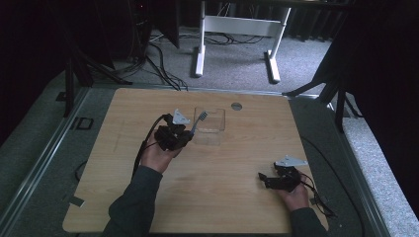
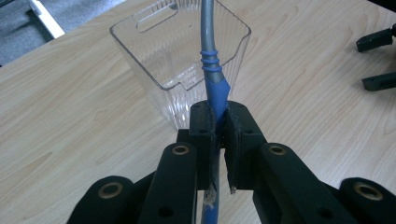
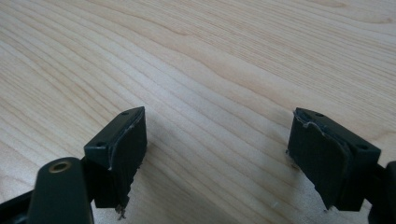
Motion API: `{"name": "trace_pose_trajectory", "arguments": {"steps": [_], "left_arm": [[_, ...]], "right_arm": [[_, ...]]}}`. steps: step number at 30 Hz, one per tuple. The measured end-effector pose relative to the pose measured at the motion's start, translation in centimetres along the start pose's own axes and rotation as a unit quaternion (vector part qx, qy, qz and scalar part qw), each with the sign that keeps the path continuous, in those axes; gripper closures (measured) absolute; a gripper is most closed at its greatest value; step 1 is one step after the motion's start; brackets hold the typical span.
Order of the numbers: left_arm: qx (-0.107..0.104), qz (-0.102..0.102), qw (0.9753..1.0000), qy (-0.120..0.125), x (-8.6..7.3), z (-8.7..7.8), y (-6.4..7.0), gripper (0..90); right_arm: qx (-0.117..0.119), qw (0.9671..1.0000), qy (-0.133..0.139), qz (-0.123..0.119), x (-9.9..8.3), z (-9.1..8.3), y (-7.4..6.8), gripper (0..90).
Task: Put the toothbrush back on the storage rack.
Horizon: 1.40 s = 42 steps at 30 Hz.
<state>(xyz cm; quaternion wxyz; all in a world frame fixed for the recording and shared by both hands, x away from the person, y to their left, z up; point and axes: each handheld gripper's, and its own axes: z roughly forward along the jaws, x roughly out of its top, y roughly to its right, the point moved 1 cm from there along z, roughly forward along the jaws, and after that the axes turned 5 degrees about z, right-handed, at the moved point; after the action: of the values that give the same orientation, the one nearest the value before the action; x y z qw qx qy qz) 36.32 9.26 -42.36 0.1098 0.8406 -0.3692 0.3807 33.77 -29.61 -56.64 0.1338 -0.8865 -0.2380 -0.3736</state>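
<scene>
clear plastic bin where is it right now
The clear plastic bin stands on the far middle of the wooden table in the high view, just ahead of the left tool, which grips a blue-handled utensil at its near rim.

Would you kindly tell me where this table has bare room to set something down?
The light wooden table is bare along its left side, its near middle between the two hands, and its far right corner. It is crowded only mid-table, where the left gripper holds a blue-handled utensil beside the clear plastic bin.

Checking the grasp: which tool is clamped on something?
The left tool, shut on the blue-handled utensil; the right tool stands open over bare table.
</scene>
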Motion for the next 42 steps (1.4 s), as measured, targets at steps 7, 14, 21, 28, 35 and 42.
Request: {"name": "trace_pose_trajectory", "arguments": {"steps": [7, 14, 21, 28, 35, 42], "left_arm": [[0.004, -0.006, 0.9999, 0.013, -0.04, 0.25, 0.06, 82.4], [0.007, -0.012, 0.9995, 0.027, 0.04, 0.31, 0.04, 82.4], [0.002, -0.026, 0.999, 0.036, 0.07, 0.46, -0.25, 82.4], [-0.002, -0.039, 0.998, 0.05, 0.15, 0.44, -0.4, 82.4], [0.0, -0.054, 0.9963, 0.066, 0.26, 0.26, -0.75, 82.4], [0.0, -0.056, 0.9957, 0.074, 0.64, 0.19, -0.87, 82.4]], "right_arm": [[0.0, 1.0, 0.0, 0.0, 0.0, 0.0, 0.0, 19.3], [0.0, 1.0, 0.0, 0.0, 0.0, 0.0, 0.0, 19.3], [0.0, 1.0, 0.0, 0.0, 0.0, 0.0, 0.0, 19.3], [0.0, 1.0, 0.0, 0.0, 0.0, 0.0, 0.0, 19.3], [0.0, 1.0, 0.0, 0.0, 0.0, 0.0, 0.0, 19.3], [0.0, 1.0, 0.0, 0.0, 0.0, 0.0, 0.0, 19.3]]}}
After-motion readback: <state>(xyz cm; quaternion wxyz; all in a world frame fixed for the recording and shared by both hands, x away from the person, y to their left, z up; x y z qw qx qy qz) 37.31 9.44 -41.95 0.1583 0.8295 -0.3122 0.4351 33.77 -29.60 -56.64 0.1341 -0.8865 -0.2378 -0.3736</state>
